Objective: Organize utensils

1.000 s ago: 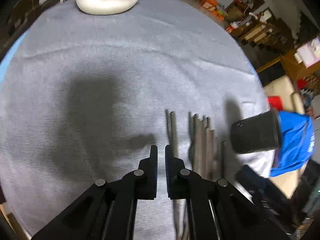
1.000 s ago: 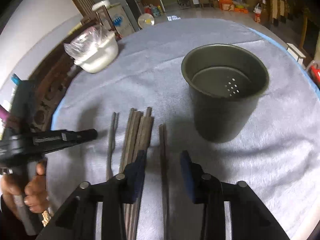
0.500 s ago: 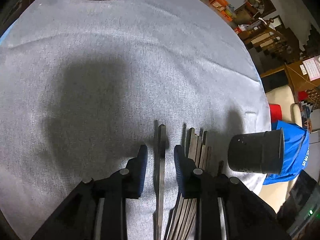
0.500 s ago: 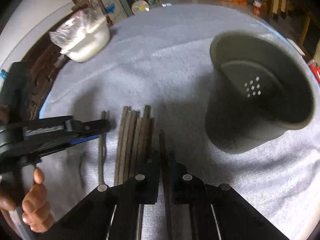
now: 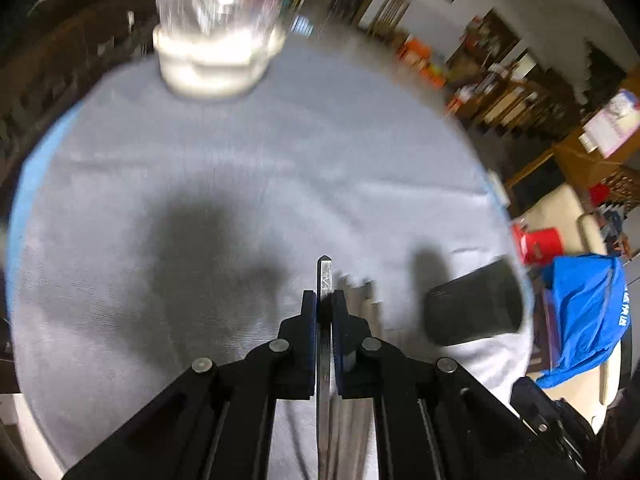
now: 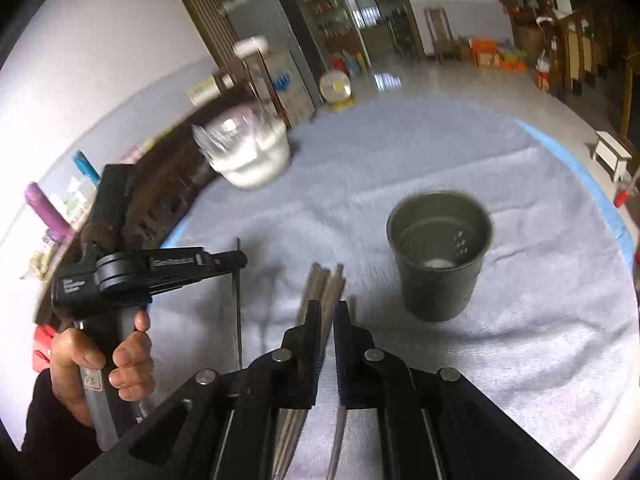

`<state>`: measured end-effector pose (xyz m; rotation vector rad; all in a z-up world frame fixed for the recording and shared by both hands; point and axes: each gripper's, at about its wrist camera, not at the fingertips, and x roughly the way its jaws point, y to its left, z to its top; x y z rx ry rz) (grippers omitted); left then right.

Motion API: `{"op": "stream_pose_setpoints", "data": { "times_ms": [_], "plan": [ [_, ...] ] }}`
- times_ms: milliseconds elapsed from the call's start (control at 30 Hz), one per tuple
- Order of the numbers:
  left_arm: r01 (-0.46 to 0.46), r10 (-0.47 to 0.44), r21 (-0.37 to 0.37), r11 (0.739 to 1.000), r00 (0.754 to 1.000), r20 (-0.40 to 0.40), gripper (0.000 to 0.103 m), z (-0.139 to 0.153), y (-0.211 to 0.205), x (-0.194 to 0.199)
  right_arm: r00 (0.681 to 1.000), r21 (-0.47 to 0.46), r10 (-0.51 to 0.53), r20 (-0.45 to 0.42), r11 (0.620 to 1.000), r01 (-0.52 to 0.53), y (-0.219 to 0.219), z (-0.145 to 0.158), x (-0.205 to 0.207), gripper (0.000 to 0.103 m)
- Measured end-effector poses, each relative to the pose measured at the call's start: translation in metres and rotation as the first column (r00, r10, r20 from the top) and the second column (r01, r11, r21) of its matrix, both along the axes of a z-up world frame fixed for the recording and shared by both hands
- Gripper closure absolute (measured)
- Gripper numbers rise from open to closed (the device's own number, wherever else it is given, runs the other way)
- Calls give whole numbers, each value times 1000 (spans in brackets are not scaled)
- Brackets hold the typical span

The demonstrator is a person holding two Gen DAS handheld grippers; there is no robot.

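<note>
My left gripper point(image 5: 324, 300) is shut on a flat metal chopstick point(image 5: 323, 270) whose tip sticks out past the pads, lifted off the grey cloth. In the right wrist view that left gripper point(image 6: 240, 258) holds the chopstick point(image 6: 239, 304) hanging downward. My right gripper point(image 6: 327, 308) is shut on another thin metal chopstick point(image 6: 337, 436), seen only below the pads. A bundle of several chopsticks point(image 6: 322, 284) lies on the cloth just ahead of it. The dark metal cup point(image 6: 440, 252) stands upright to the right, with a perforated bottom. In the left wrist view the cup point(image 5: 472, 304) is blurred.
A white bowl point(image 6: 252, 156) covered in clear plastic sits at the far side of the round table point(image 6: 520, 340); in the left wrist view this bowl point(image 5: 216, 60) is at the top. A person's hand point(image 6: 100, 360) grips the left tool. Blue fabric point(image 5: 584, 312) hangs beyond the table's right edge.
The left gripper opened around a chopstick, closed on it and lifted it. The right gripper closed on a single chopstick and rose. Both views now tilt up and sit farther from the cloth.
</note>
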<state>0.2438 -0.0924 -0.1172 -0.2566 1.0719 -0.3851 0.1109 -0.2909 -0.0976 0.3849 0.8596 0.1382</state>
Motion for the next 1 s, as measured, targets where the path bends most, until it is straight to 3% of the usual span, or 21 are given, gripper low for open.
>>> {"op": "stream_pose_setpoints", "data": {
  "times_ms": [100,200,433,600,700,733,800,833,867,1000],
  "plan": [
    [2,-4,17,1000,993,114,96,32,0,-26,1000,-3,17,8,1000,-17,-1,7,-7,96],
    [4,-1,-24,1000,995,104,96,42,7,-39,999,43,34,-25,999,-33,-4,-1,-7,94],
    [9,-5,-20,1000,985,175,97,62,18,-72,961,63,81,-266,996,-66,15,-67,9,93],
    [41,-38,-7,999,974,223,97,73,22,-82,946,58,73,-316,997,-58,23,-86,17,87],
    [51,-51,7,999,964,262,97,82,25,-92,946,56,69,-316,997,-54,27,-88,21,62],
    [50,-51,12,999,960,275,97,84,27,-95,948,46,61,-313,998,-50,28,-88,22,46],
    [47,-47,9,999,951,304,97,90,32,-102,950,11,37,-309,999,-35,28,-84,24,46],
    [45,-45,6,999,949,313,97,92,33,-104,949,23,42,-313,999,-37,28,-86,26,52],
    [43,-43,5,999,946,322,97,94,36,-106,946,24,43,-322,999,-37,28,-88,28,69],
    [52,-51,5,999,946,320,97,92,38,-106,927,-11,58,-371,998,-67,37,-98,39,70]
  ]
}}
